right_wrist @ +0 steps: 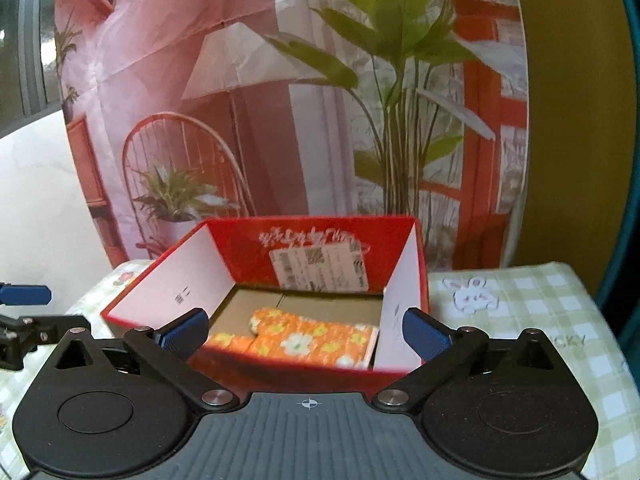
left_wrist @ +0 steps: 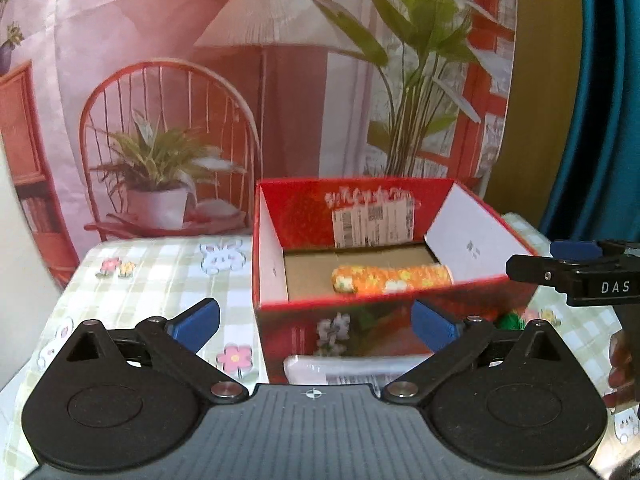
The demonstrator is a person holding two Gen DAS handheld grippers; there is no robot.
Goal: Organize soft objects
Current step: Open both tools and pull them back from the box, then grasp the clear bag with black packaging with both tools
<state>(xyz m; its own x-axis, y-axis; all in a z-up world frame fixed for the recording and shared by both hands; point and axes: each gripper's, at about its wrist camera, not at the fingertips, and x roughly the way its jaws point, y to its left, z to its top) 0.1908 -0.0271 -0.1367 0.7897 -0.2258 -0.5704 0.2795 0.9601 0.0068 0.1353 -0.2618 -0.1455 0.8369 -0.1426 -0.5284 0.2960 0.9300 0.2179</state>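
A red cardboard box [left_wrist: 304,204] with open flaps stands on the checked tablecloth. An orange sock with white and yellow flowers [left_wrist: 390,279] lies on its brown floor. It also shows in the right wrist view [right_wrist: 308,338], inside the same box [right_wrist: 256,246]. My left gripper [left_wrist: 316,322] is open and empty in front of the box's near wall. My right gripper [right_wrist: 306,330] is open and empty, just above the box's near rim. The right gripper also shows at the right edge of the left wrist view [left_wrist: 572,268].
The green-and-white checked tablecloth [left_wrist: 152,276] with rabbit and flower prints covers the table. A small green and red object [left_wrist: 510,320] lies by the box's right front corner, mostly hidden. A printed backdrop [left_wrist: 248,80] hangs behind the table. A teal curtain [left_wrist: 600,100] is at the right.
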